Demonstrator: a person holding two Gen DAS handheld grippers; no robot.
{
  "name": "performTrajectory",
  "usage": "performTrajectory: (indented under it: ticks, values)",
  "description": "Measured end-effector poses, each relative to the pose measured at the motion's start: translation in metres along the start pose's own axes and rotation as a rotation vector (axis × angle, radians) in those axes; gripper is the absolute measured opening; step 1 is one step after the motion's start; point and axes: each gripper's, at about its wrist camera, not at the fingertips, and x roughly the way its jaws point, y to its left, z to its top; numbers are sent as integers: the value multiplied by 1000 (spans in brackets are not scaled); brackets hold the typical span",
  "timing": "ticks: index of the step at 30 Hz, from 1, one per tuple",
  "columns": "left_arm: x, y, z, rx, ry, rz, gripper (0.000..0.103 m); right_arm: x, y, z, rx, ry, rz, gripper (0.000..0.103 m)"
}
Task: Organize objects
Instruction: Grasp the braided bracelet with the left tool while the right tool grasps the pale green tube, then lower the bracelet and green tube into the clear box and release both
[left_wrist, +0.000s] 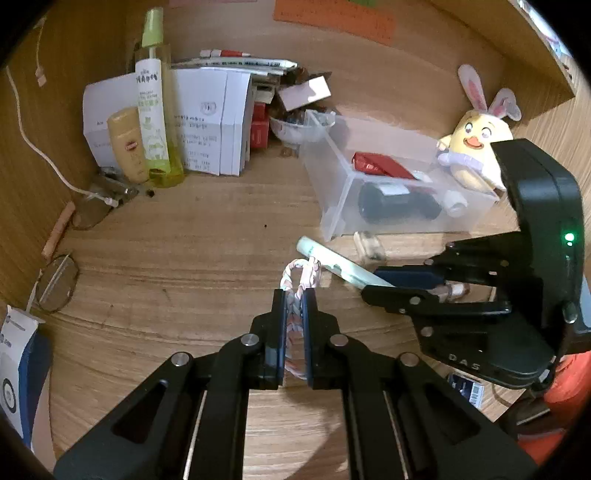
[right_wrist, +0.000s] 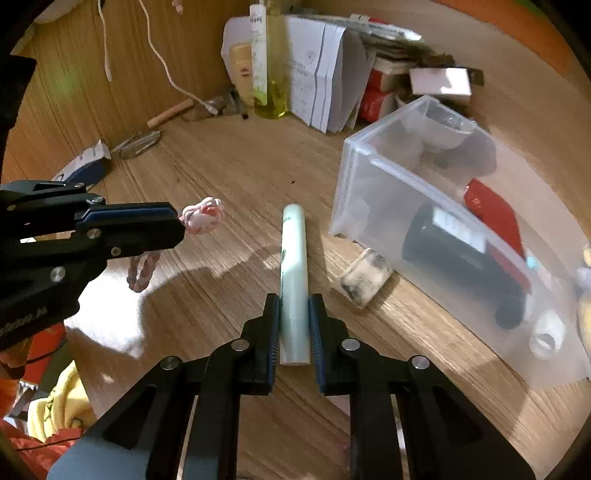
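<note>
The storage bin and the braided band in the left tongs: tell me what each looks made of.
Storage bin: apparently frosted translucent plastic, since its contents show blurred through smooth, matte walls. Braided band: probably soft woven cord or elastic in pink and white; plaited strands show, and its free end hangs limp.

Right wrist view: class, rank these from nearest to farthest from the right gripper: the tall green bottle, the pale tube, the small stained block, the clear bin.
1. Pale tube, between the right gripper pads.
2. Small stained block, just right.
3. Clear bin, farther right.
4. Tall green bottle, at the back wall.
</note>
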Motion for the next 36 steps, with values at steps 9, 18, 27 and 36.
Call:
performTrajectory:
  ticks: [9, 18, 27, 36]
  values:
    - [-14, -8, 14, -2, -62, -6, 7, -52, -4, -1, 10, -125, -7, 14]
    - [-26, -21, 34, -1, -117, -19, 7, -90, -19, 1, 59, -231, -28, 14]
    - [-25, -44, 59, 33, -162, -22, 7, -138, -60, 5, 143, -355, -72, 14]
    - [-8, -60, 86, 43, -166, -24, 7, -155, -96, 8, 195, -403, -199, 14]
